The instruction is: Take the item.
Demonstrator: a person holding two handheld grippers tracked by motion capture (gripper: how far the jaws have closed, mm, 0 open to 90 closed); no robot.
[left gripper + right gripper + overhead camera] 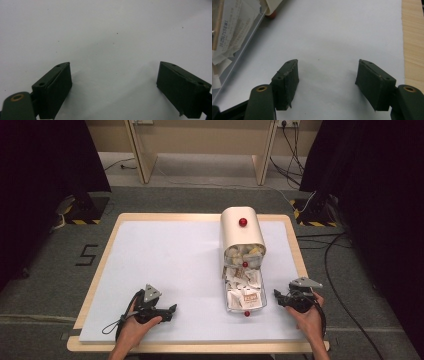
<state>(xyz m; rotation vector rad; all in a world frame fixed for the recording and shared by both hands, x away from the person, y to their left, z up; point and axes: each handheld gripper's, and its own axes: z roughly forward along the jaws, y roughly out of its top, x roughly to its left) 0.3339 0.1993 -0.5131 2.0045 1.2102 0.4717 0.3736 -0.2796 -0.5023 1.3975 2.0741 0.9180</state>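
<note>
A cream, round-topped bin (240, 234) with a red knob (243, 222) lies on the white mat, right of centre. Its mouth faces me, packed with crumpled paper. A clear tray (231, 296) extends from it toward me, holding printed receipts (246, 292), with a red knob (246, 313) at its near end. My left gripper (172, 309) rests on the mat at the near left, open and empty; its jaws (113, 75) stand wide over bare mat. My right gripper (276, 295) sits just right of the tray, open and empty (327, 72). The receipts (229, 30) and the tray's rim (242, 52) lie to its left.
The white mat (165, 265) covers a wooden table whose bare edge (296, 251) runs close to my right gripper. That wooden strip (412, 37) also lies right of the jaws. Cables and black stands sit on the floor around the table.
</note>
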